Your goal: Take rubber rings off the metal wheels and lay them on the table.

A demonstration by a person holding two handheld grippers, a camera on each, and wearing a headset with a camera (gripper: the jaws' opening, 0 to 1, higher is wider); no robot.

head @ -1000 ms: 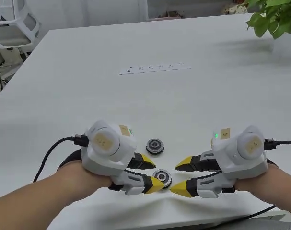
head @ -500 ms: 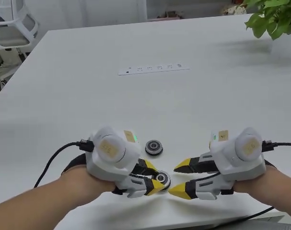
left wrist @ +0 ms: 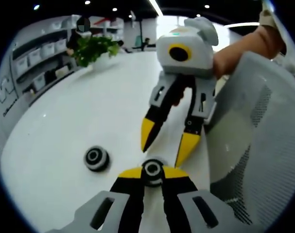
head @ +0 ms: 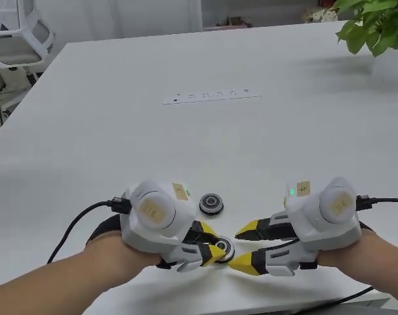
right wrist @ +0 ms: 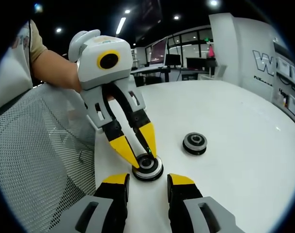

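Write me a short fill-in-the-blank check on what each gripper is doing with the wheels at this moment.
The head view shows ___ metal wheels. The left gripper grips the near wheel, while the right gripper grips ___. The right gripper's jaws stand ___, with their tips close to that wheel.
Missing words: two; nothing; open.

On the table (head: 284, 131), the far wheel (head: 211, 203) lies behind the near wheel (head: 221, 248).
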